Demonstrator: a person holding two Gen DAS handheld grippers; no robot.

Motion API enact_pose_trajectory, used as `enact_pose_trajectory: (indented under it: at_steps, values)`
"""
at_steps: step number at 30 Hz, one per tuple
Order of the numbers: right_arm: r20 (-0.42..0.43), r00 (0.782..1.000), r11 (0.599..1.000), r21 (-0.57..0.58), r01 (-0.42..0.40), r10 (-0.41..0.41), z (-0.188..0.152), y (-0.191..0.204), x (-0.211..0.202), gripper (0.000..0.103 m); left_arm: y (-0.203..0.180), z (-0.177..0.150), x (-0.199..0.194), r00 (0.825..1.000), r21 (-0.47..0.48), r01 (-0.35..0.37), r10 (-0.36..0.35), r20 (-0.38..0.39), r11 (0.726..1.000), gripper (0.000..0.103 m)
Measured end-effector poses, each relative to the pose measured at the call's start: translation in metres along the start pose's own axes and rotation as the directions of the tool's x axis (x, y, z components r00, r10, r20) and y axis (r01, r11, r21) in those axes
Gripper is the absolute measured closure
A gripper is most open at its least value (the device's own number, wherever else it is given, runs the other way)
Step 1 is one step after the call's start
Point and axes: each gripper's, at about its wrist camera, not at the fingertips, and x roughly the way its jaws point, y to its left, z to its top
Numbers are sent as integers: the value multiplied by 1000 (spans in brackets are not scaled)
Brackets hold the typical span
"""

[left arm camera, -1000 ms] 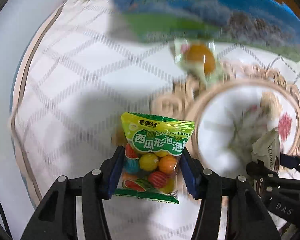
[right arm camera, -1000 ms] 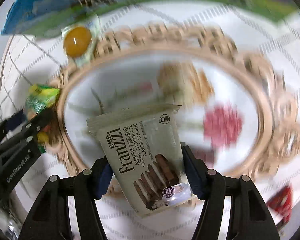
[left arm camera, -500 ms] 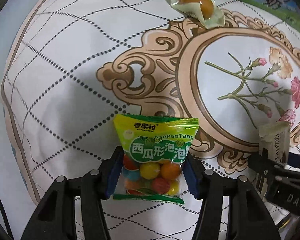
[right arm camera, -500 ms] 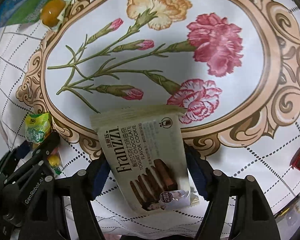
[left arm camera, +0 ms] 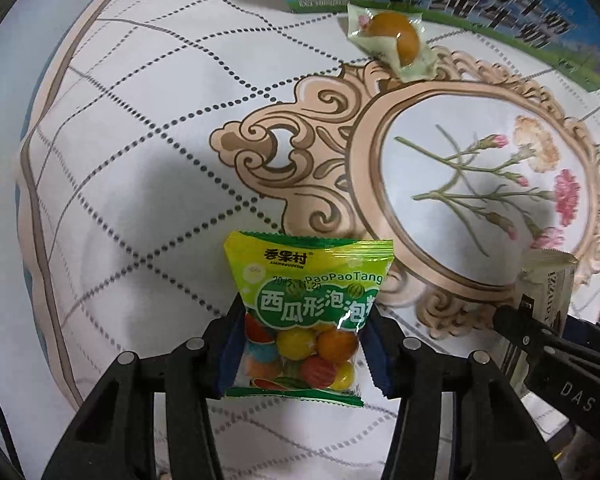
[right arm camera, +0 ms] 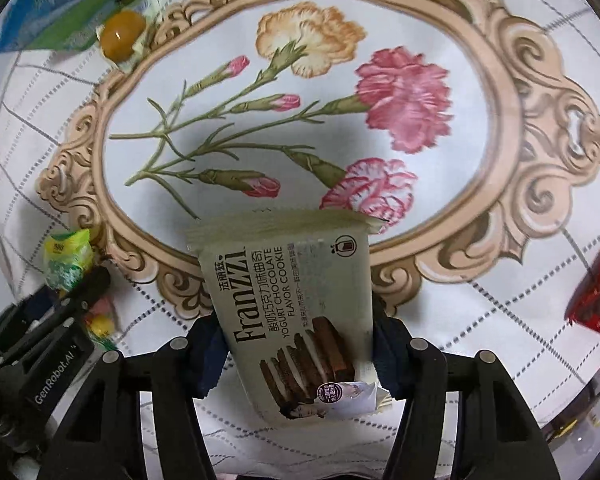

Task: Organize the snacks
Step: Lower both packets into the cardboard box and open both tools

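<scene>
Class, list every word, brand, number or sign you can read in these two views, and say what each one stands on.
"PaoPaoTang", "西瓜形泡泡", "香果村": gum bag in the left gripper.
Its date stamp: partly hidden, unreadable.
"FranZZI", "YOGURT CHOCOLATE FLAVOR COOKIE": cookie pack in the right gripper.
Its round badge: too small.
"GenRobot.AI": left gripper body, right wrist view.
"DAS": right gripper body, left wrist view.
"纯牛奶": milk carton; its fine print is blurred.
Red packet: unreadable.

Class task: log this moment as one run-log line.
left claw: shut on gum packet | right claw: shut on cookie packet | both above tablecloth
</scene>
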Motion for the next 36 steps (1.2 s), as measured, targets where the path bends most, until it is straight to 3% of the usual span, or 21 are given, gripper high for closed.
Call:
enact_pose_trajectory:
  at_steps: [5,8,13,17,23,26,33,36]
  values:
    - [66,996,998,-8,-63,63,-4,-6,-53,40,-3,0,-52,996,-26,72,-71,60,997,54]
    - [122,986,994,-12,-108,109,-1,-11,-103,40,-7,15,-99,984,-28,131,-127,126,991,54]
    - [250,953,986,-41,-164,169,38,-14,-207,40,-20,64,-175,951,2,227,-222,216,974,54]
    - [320,933,986,-58,-155,166,90,4,-256,40,-30,123,-210,930,21,285,-282,235,958,54]
    - [340,932,992,-40,-116,123,177,7,-283,40,-51,230,-194,938,26,302,-302,172,953,54]
    - [321,941,994,-19,-105,106,219,6,-271,40,-62,269,-175,944,22,312,-313,109,950,54]
    - [261,962,996,12,-87,81,278,10,-224,40,-80,314,-126,950,34,311,-312,12,950,54]
    - [208,972,993,23,-113,105,293,10,-202,37,-83,322,-108,948,31,317,-316,-41,948,54]
